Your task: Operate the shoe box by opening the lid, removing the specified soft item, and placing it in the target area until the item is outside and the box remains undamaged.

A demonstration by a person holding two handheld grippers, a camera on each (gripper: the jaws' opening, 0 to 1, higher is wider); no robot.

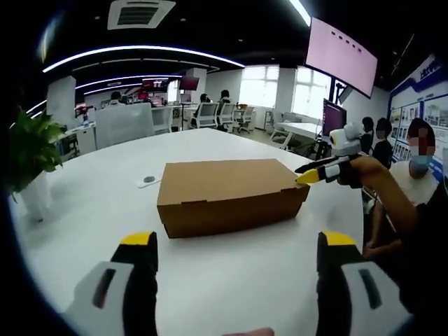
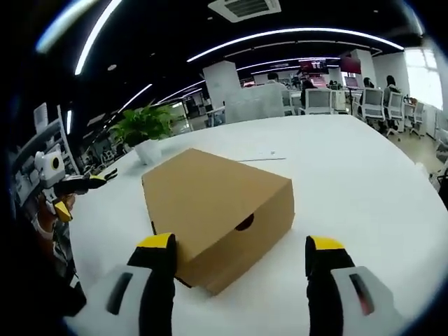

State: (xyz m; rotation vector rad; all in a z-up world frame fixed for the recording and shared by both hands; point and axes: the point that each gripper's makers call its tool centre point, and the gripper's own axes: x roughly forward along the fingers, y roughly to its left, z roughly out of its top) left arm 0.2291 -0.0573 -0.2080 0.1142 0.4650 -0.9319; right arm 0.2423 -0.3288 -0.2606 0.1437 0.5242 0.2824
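The left tool (image 1: 234, 245), jaws spread wide, hovers over a white table (image 1: 231, 294) short of a closed brown shoe box (image 1: 227, 192) that sits mid-table with its lid down. The right tool (image 2: 241, 252), also spread, is right at the box's near end, its left jaw tip touching or just beside the corner, by a dark finger hole (image 2: 245, 222) in the end wall. From the left gripper view, the right tool's yellow tip meets the box's far right corner. A potted plant (image 2: 145, 129) stands near the table's edge; people sit in the office beyond.
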